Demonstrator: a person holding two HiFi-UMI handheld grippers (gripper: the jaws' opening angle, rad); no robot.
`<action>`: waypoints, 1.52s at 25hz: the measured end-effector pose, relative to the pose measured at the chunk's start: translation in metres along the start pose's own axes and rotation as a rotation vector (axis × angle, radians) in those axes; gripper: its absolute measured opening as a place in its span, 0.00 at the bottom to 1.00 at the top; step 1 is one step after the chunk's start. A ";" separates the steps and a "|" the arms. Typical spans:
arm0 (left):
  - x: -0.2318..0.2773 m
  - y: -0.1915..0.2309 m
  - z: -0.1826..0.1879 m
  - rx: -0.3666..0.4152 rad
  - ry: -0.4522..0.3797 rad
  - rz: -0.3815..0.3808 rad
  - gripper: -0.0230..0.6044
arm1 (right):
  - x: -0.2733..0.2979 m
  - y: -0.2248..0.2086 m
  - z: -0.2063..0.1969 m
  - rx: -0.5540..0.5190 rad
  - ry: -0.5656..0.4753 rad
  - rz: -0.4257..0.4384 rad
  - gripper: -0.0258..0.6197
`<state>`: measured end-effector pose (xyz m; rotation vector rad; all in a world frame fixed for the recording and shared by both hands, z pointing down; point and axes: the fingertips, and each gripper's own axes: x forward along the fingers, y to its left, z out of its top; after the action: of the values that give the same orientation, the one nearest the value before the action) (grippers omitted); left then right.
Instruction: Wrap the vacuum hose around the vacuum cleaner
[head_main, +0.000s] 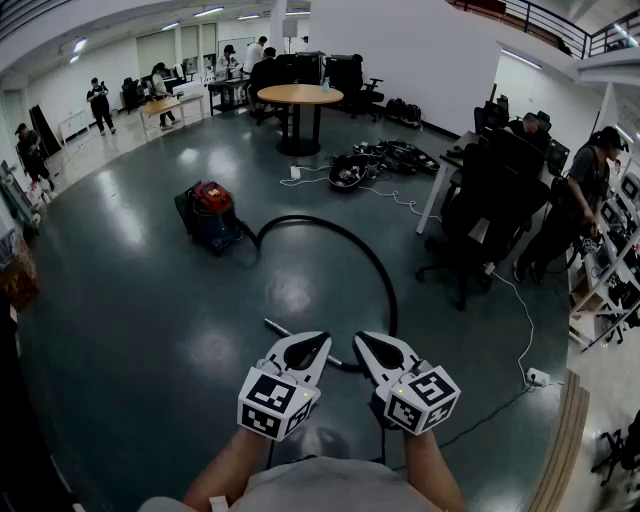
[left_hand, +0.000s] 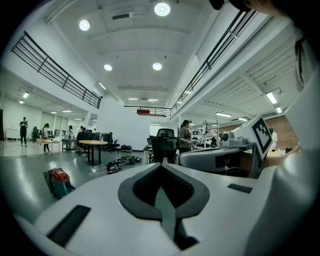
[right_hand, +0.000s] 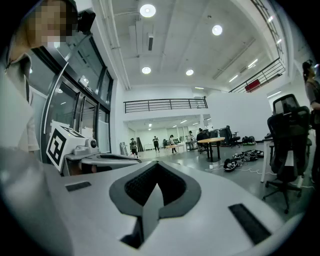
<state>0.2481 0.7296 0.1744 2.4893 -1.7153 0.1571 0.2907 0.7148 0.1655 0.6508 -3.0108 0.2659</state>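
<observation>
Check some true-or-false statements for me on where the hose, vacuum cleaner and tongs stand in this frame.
1. The hose is wound around the vacuum cleaner. False: it lies in a loose arc across the floor.
2. The left tongs and right tongs are both shut and hold nothing. True.
3. The vacuum cleaner stands on the round table. False: it stands on the floor, and the table is farther back.
4. The hose runs from the vacuum cleaner toward the tongs. True.
</observation>
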 end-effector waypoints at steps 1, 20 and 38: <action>0.001 0.000 0.000 0.001 0.000 -0.001 0.05 | 0.000 -0.002 0.000 0.001 -0.001 -0.001 0.05; -0.004 0.015 -0.002 0.055 0.019 -0.029 0.05 | 0.009 -0.002 -0.004 -0.003 0.019 -0.036 0.05; 0.023 0.043 -0.004 0.054 0.031 -0.019 0.05 | 0.031 -0.034 -0.006 0.028 0.034 -0.046 0.05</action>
<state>0.2163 0.6937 0.1834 2.5260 -1.6975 0.2424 0.2766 0.6734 0.1797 0.7087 -2.9606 0.3136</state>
